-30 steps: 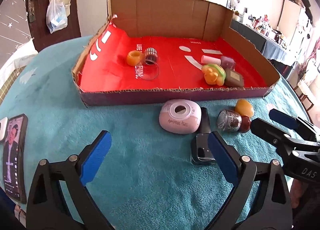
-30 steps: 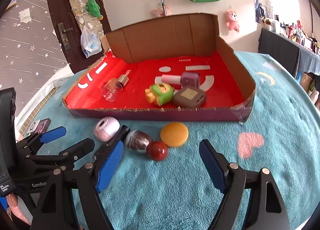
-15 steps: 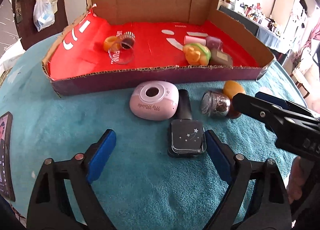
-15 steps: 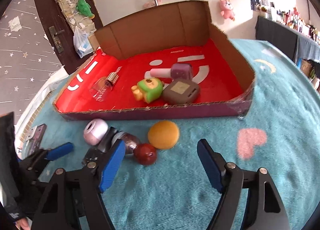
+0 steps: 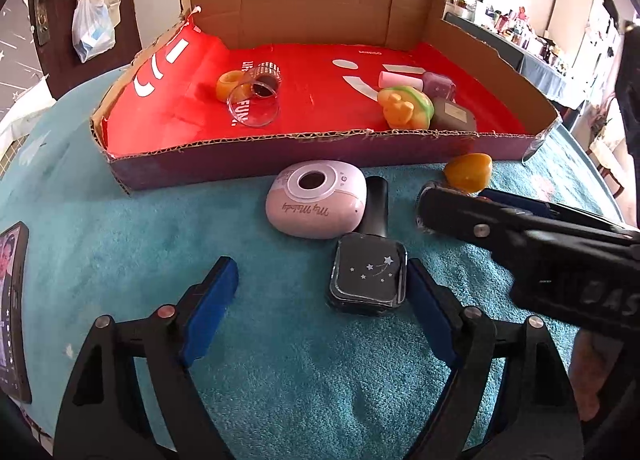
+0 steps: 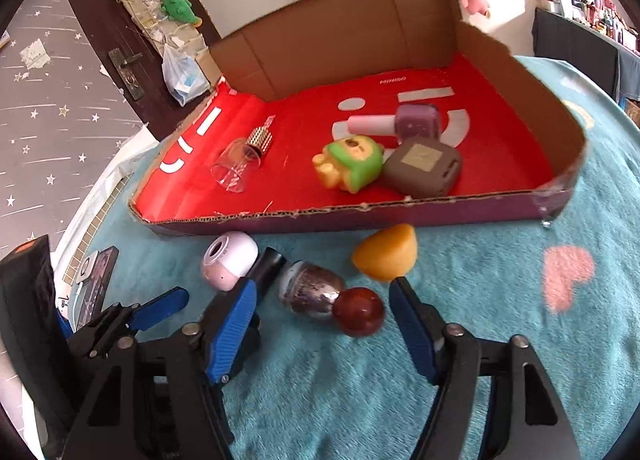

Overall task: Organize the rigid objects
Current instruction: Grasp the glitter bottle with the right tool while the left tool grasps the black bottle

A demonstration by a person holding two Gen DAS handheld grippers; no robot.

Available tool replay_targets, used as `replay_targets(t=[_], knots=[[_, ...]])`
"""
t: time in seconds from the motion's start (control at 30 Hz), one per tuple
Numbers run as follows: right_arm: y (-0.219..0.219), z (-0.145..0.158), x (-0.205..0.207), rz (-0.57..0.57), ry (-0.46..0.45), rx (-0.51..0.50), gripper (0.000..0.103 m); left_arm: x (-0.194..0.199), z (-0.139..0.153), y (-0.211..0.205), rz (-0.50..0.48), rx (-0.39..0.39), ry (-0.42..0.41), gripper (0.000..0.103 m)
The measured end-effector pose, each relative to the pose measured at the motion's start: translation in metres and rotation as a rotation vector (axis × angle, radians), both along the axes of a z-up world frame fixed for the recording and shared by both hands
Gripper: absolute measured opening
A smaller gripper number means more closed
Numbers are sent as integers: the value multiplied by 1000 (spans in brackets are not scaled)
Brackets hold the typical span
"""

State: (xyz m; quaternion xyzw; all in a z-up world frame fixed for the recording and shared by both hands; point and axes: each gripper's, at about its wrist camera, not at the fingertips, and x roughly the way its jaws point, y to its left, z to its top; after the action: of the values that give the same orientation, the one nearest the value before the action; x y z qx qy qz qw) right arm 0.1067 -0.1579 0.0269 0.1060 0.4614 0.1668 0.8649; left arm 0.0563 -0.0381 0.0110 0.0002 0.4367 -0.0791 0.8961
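Observation:
A cardboard tray (image 5: 240, 158) (image 6: 440, 216) with a red floor holds a clear cup (image 5: 253, 104), a green-and-yellow toy (image 5: 406, 106) (image 6: 352, 166) and a brown box (image 6: 424, 168). In front of it on the teal cloth lie a pink case (image 5: 316, 200) (image 6: 230, 260), a black square bottle (image 5: 370, 274), a glittery bottle with a red round cap (image 6: 320, 294) and an orange piece (image 5: 468, 172) (image 6: 386, 252). My left gripper (image 5: 320, 300) is open; the black bottle sits just inside its right finger. My right gripper (image 6: 324, 324) is open around the glittery bottle.
A phone (image 5: 14, 308) lies at the cloth's left edge. A pink-capped purple bottle (image 6: 394, 124) and an orange ring (image 5: 230, 86) also lie in the tray. The right gripper's arm (image 5: 540, 244) crosses the left wrist view at the right.
Both grippers moved forward and lower. The black bottle now lies between the left fingers. The glittery bottle now lies between the right fingers.

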Motion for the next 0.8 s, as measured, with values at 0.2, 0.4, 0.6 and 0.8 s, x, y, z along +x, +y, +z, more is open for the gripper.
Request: replay_targets(t=[0.2, 0.4, 0.6, 0.8], knots=[[7, -7, 3, -7, 9, -63, 61, -5, 3, -13, -53, 11, -22, 44], [4, -7, 3, 0, 9, -56, 61, -9, 6, -19, -76, 24, -30, 35], [-3, 2, -4, 2, -4, -18, 60, -14, 13, -12, -85, -24, -30, 34], [-10, 19, -12, -4, -40, 22, 60, -22, 30, -10, -97, -52, -70, 34]])
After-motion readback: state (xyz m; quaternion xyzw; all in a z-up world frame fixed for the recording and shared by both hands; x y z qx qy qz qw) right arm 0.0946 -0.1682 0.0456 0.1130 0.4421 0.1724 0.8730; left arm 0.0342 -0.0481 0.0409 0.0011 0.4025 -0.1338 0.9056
